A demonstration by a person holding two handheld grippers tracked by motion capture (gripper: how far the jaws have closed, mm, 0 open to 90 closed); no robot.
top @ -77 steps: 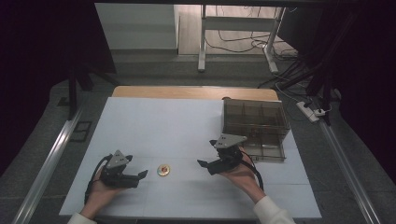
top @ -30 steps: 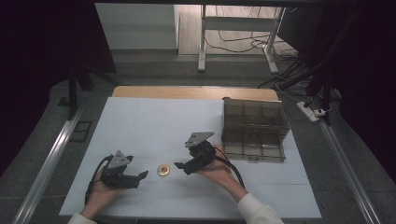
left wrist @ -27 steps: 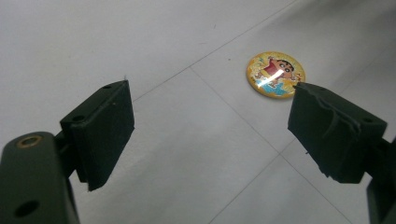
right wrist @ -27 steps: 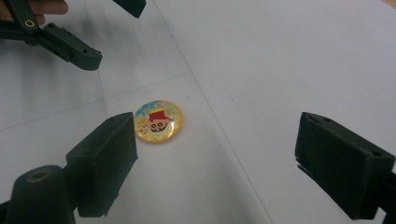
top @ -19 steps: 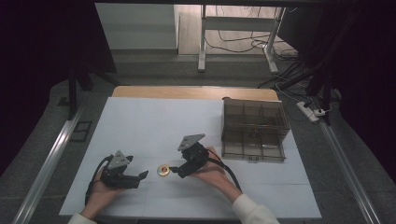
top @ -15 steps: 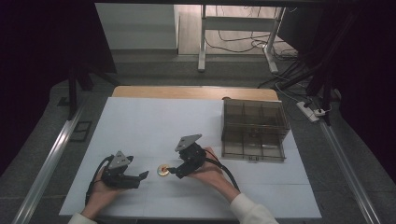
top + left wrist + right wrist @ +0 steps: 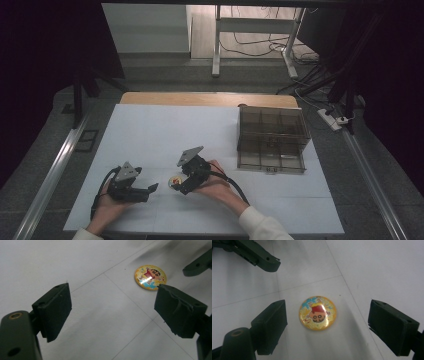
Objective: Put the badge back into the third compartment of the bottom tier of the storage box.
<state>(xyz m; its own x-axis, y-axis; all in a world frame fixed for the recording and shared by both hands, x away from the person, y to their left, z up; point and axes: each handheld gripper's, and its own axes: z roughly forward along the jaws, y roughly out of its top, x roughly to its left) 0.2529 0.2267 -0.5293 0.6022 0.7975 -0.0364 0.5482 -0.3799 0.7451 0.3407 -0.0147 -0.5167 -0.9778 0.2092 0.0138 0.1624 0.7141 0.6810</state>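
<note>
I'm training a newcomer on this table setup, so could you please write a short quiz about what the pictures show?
1. True or false: the right gripper has already clamped the round badge.
2. Which lies nearest the clear plastic box? A) the left gripper B) the right gripper C) the badge
3. Fill in: the badge lies flat on the white ____.

Key
1. False: its jaws stand open on either side of the badge, which lies on the surface between them; they have just been closing.
2. B
3. table
</note>
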